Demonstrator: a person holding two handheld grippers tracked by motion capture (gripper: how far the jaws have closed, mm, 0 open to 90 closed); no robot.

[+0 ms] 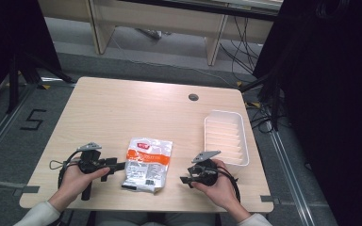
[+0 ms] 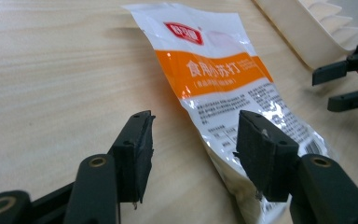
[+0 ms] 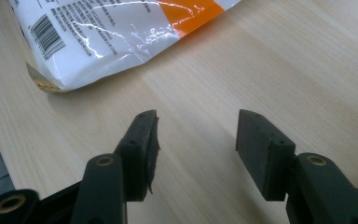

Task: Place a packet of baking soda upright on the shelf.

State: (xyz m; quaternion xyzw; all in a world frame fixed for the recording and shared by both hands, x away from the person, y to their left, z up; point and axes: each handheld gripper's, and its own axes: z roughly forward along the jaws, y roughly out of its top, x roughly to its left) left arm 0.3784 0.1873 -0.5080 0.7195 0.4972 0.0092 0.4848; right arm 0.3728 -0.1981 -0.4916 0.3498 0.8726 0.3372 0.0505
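A: Tabletop [image 1: 122, 103], pale wood. White ribbed tray [image 1: 226, 137] at the right, well apart from the pouch [image 1: 147, 164], which lies flat near the front edge between both hands.

B: Handling?

A: Glossy film, probably slippery; looks soft and part-filled, likely light. I'd pinch a flat sealed edge, not the belly.

B: Claws?

A: Left claw [image 2: 193, 140] apart, one pad just beside the pouch's near edge, nothing pinched. Right claw [image 3: 196, 140] apart over bare wood.

B: Writing?

A: Orange band, white Chinese characters, seemingly "食用小苏打"; red logo above; barcode [image 3: 46, 30] on the lower end.

The left gripper [image 2: 193, 140] is being held open, empty, above the bench [image 2: 51, 70]; the pouch [image 2: 223, 79] is lying at one o'clock.
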